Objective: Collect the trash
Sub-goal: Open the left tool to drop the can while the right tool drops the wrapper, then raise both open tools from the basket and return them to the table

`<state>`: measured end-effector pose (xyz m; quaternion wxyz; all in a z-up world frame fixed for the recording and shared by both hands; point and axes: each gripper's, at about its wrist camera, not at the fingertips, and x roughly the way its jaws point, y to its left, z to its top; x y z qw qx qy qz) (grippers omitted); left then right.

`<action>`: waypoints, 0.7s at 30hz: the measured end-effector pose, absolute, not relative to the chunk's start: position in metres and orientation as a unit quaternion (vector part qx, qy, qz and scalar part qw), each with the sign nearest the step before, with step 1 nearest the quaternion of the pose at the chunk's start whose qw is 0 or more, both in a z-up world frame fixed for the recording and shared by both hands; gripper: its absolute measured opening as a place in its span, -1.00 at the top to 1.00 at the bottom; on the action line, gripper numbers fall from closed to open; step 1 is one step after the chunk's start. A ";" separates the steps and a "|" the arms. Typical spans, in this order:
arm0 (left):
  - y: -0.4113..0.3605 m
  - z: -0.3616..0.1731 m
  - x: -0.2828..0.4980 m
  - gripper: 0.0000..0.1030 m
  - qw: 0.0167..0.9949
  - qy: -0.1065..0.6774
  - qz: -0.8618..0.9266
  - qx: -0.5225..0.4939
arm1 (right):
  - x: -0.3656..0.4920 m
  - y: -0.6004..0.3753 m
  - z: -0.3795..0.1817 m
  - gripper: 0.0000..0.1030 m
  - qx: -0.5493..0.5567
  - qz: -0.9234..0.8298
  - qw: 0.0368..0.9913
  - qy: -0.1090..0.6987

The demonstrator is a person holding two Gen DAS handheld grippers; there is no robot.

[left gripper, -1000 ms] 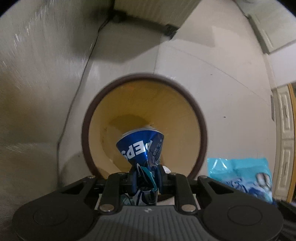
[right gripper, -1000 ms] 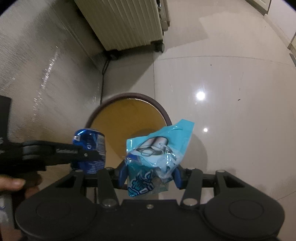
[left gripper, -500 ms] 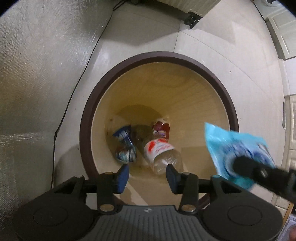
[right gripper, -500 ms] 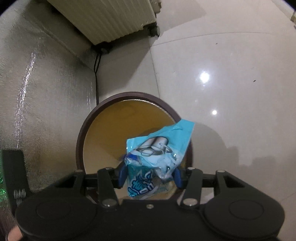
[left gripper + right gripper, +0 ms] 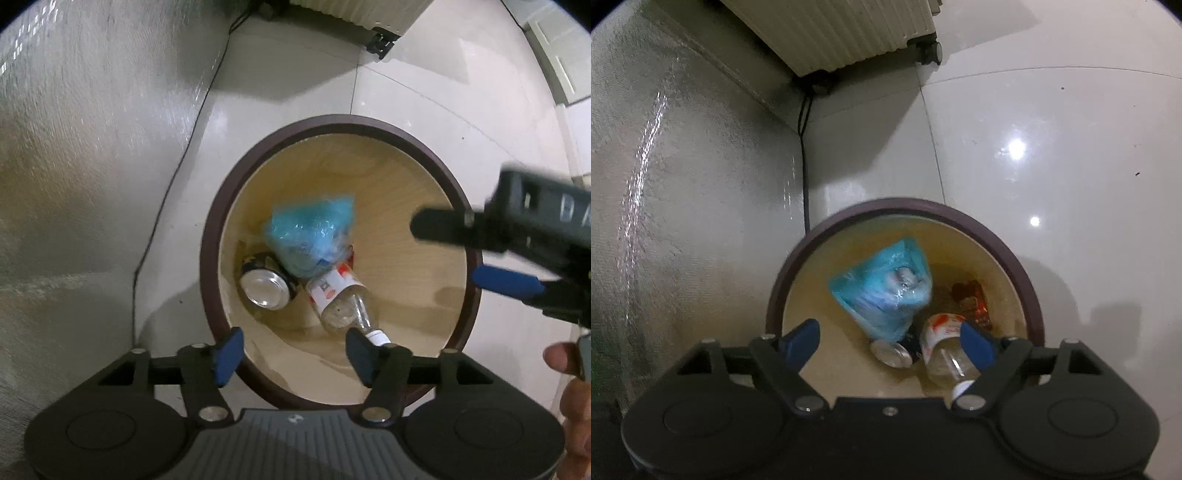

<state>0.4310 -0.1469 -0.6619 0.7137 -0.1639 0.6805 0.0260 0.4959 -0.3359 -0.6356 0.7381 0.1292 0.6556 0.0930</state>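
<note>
A round bin with a dark brown rim [image 5: 218,221] [image 5: 1008,254] stands on the floor below both grippers. Inside it lie a blue soda can [image 5: 264,282] [image 5: 892,352], a clear plastic bottle with a red and white label [image 5: 338,295] [image 5: 942,350], and a light blue wrapper [image 5: 310,234] [image 5: 882,291], blurred on top of them. My left gripper [image 5: 293,354] hangs over the bin, its jaws opening with nothing between them. My right gripper [image 5: 890,341] also hangs over the bin, jaws opening and empty; in the left wrist view it enters from the right [image 5: 480,251].
A textured wall [image 5: 74,147] runs along the left. A black cable [image 5: 177,166] trails down the floor beside the bin. A ribbed white radiator on wheels [image 5: 842,33] stands behind it. Glossy tile floor [image 5: 1052,147] spreads to the right. A hand [image 5: 569,376] shows at the right edge.
The left gripper let the can fall into the bin and spread wider. The right gripper moved over the bin, opened, and the blue wrapper dropped onto the can and bottle.
</note>
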 end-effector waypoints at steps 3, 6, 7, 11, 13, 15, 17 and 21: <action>-0.148 -0.655 0.432 -0.52 0.716 0.681 0.028 -0.149 | 0.490 -0.344 -0.635 -0.62 0.116 0.088 0.735 0.663; -0.148 -0.647 0.434 -0.69 0.715 0.684 0.025 -0.144 | 0.487 -0.352 -0.633 -0.65 0.114 0.087 0.730 0.668; -0.148 -0.644 0.435 -0.77 0.715 0.684 0.025 -0.141 | 0.485 -0.355 -0.631 -0.69 0.114 0.087 0.730 0.669; -0.147 -0.639 0.438 -0.88 0.717 0.685 0.021 -0.127 | 0.483 -0.362 -0.623 -0.86 0.104 0.088 0.735 0.664; -0.149 -0.637 0.439 -0.95 0.718 0.684 0.021 -0.123 | 0.484 -0.363 -0.621 -0.93 0.099 0.093 0.738 0.661; -0.150 -0.631 0.439 -1.00 0.717 0.687 0.019 -0.118 | 0.484 -0.365 -0.616 -0.99 0.091 0.096 0.744 0.655; -0.150 -0.627 0.440 -1.00 0.717 0.688 0.018 -0.114 | 0.481 -0.368 -0.610 -1.00 0.087 0.094 0.748 0.652; -0.152 -0.619 0.440 -1.00 0.717 0.689 0.017 -0.105 | 0.477 -0.374 -0.600 -1.00 0.088 0.087 0.750 0.649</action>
